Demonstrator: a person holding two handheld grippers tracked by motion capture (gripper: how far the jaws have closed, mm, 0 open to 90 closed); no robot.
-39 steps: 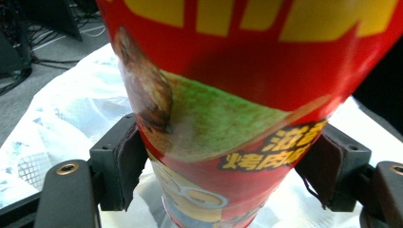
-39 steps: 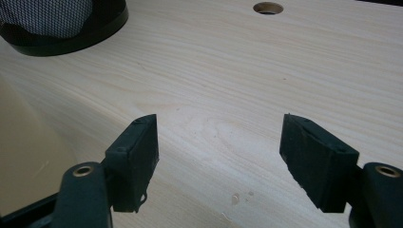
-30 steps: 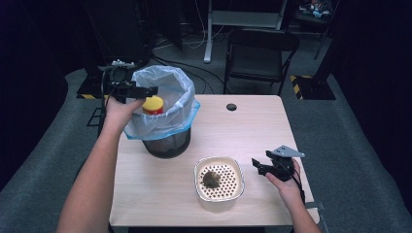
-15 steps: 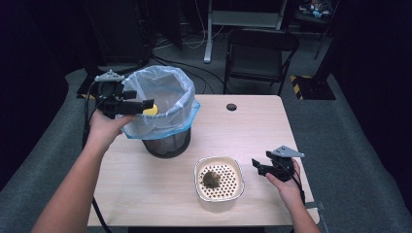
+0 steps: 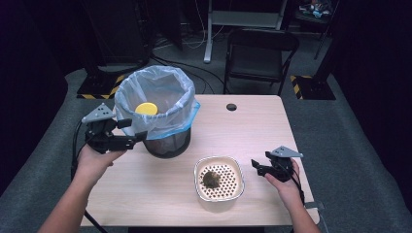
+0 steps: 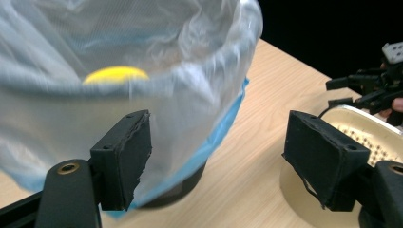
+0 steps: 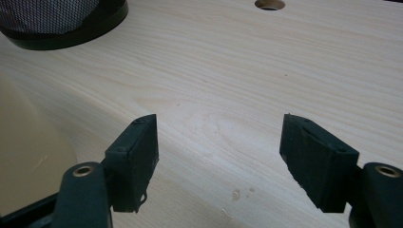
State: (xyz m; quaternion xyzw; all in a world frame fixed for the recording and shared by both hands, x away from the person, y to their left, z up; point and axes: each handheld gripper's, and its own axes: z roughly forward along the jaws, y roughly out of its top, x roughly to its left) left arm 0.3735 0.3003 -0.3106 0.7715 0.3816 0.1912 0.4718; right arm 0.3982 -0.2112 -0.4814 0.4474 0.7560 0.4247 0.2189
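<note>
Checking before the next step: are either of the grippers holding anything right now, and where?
Nothing is held: the left gripper and the right gripper are both open and empty.

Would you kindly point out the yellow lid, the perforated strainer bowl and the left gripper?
yellow lid [image 5: 146, 108], high view, on its flat top inside the bag.
perforated strainer bowl [image 5: 234, 166], high view, on its cream rim.
left gripper [image 5: 137, 130], high view, midway between its fingertips.
</note>
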